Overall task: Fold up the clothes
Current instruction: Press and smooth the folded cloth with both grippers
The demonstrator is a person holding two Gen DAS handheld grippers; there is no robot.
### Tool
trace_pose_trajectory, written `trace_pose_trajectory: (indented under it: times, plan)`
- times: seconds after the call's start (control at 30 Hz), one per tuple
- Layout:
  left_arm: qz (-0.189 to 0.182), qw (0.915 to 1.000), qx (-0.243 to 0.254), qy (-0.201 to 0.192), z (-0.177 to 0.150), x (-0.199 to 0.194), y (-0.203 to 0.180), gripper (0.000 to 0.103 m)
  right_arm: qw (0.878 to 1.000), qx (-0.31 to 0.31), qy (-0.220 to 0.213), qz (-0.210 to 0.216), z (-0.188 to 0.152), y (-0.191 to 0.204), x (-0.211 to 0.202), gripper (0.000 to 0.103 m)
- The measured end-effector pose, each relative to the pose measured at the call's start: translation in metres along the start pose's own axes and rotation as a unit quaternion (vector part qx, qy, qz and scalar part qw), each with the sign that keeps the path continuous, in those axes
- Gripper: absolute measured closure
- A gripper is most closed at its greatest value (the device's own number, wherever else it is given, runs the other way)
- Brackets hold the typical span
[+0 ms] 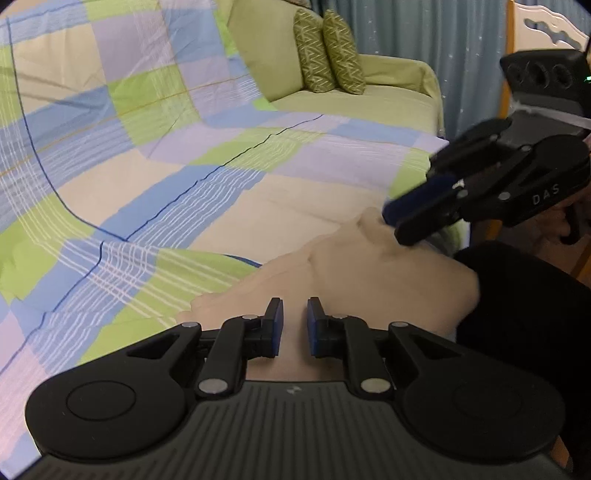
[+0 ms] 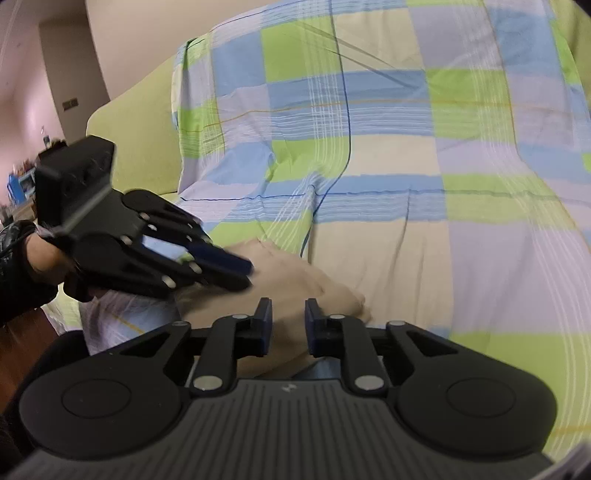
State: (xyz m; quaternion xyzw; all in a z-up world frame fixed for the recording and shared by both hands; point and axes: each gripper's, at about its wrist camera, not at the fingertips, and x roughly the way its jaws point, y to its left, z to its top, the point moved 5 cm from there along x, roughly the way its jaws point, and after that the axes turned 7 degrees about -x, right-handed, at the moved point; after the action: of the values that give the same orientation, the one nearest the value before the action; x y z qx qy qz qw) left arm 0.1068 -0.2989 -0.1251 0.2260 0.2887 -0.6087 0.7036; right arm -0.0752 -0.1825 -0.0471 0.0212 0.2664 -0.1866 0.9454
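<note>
Checked sheet (image 1: 155, 155), green cushions (image 1: 328, 51), curtain (image 1: 443, 44)

Garment (image 1: 388, 273): plain pale beige, no print.

Sheet (image 1: 155, 155): checked patchwork of lime green, sky blue, lavender and cream blocks. Thin white stripes cross the blue and green blocks; a fine dark blue line and a faint orange line run across it.

Sofa (image 1: 369, 99): uniform yellow-green upholstery.

Cushions (image 1: 327, 51): olive green with a pale zigzag pattern.

Curtain (image 1: 461, 48): muted blue-grey with small light specks.

Left gripper (image 1: 295, 319): matte black body, dark blue pads, silver pivot pins.

Right gripper (image 2: 288, 314): identical colouring; white lettering on its side.

Wall (image 2: 147, 33): cream.
</note>
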Motion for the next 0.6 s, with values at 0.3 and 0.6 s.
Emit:
trace_pose_trajectory:
  times: [0.3, 0.6]
  plan:
    - [0.036, 0.9987, -0.02, -0.029, -0.008, -0.01, 0.006, 0.091, 0.989, -0.126, 0.075, 0.033, 0.013, 0.002, 0.044, 0.09]
    - [0.038, 0.9975, -0.045, -0.04, -0.007, -0.011, 0.004, 0.095, 0.988, -0.137, 0.069, -0.002, 0.014, -0.003, 0.054, 0.103]
